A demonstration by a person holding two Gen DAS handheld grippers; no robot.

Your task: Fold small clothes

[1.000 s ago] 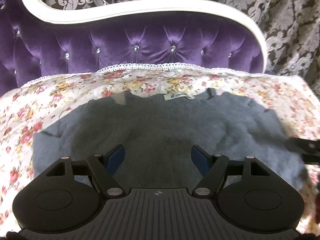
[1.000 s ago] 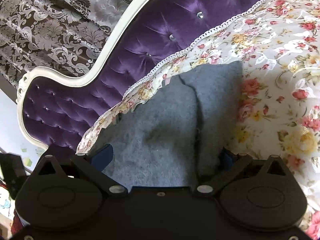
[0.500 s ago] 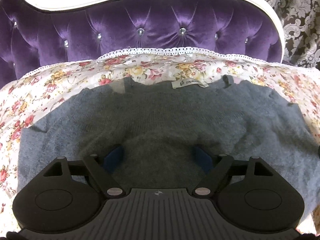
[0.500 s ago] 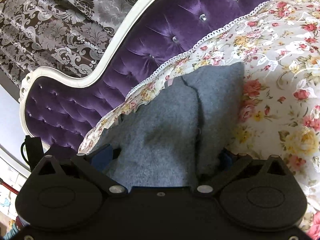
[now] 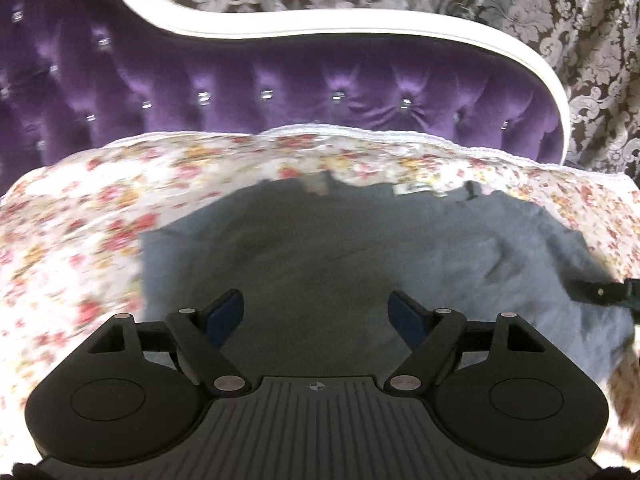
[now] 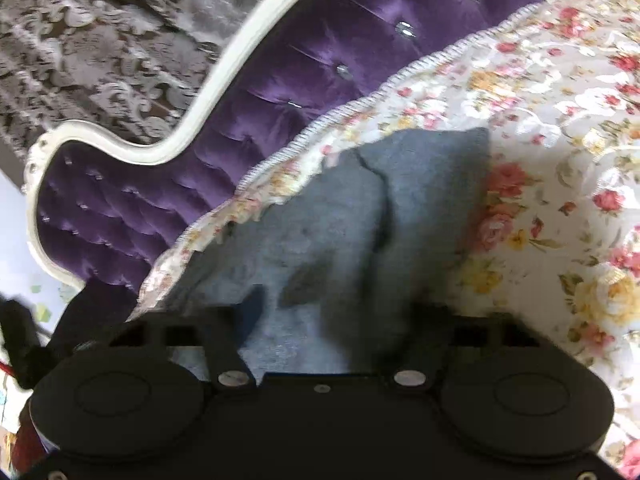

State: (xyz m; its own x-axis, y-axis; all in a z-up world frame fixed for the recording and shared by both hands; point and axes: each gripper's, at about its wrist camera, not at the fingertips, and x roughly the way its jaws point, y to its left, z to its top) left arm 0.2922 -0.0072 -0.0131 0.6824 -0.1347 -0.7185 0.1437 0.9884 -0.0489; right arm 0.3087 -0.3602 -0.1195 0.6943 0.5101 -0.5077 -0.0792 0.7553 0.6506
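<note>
Lying flat on a floral bedspread (image 5: 100, 216), a grey knitted sweater (image 5: 320, 248) fills the middle of the left wrist view — soft, fuzzy wool, its neckline with a small pale label (image 5: 416, 189) turned toward the tufted purple velvet headboard (image 5: 320, 92). The headboard is buttoned with small glinting studs and edged by a curving white frame (image 5: 360, 36); behind it hangs a grey-and-brown damask curtain (image 5: 560, 20). The left gripper (image 5: 316, 312) hangs over the sweater's body with its blue-padded fingers (image 5: 226, 314) spread wide and nothing between them. At the right edge of that view a black finger of the right gripper (image 5: 600, 291) reaches onto the sweater's side. In the right wrist view the sweater (image 6: 340, 220) rises in a rumpled fold with a dark crease down it, and the right gripper (image 6: 336, 316) has cloth bunched between its fingers; motion blur hides the pads — whether it is pinching the wool or merely straddling it, I cannot tell. The bedspread's (image 6: 560, 120) corded lace edge runs along the headboard (image 6: 320, 60).
</note>
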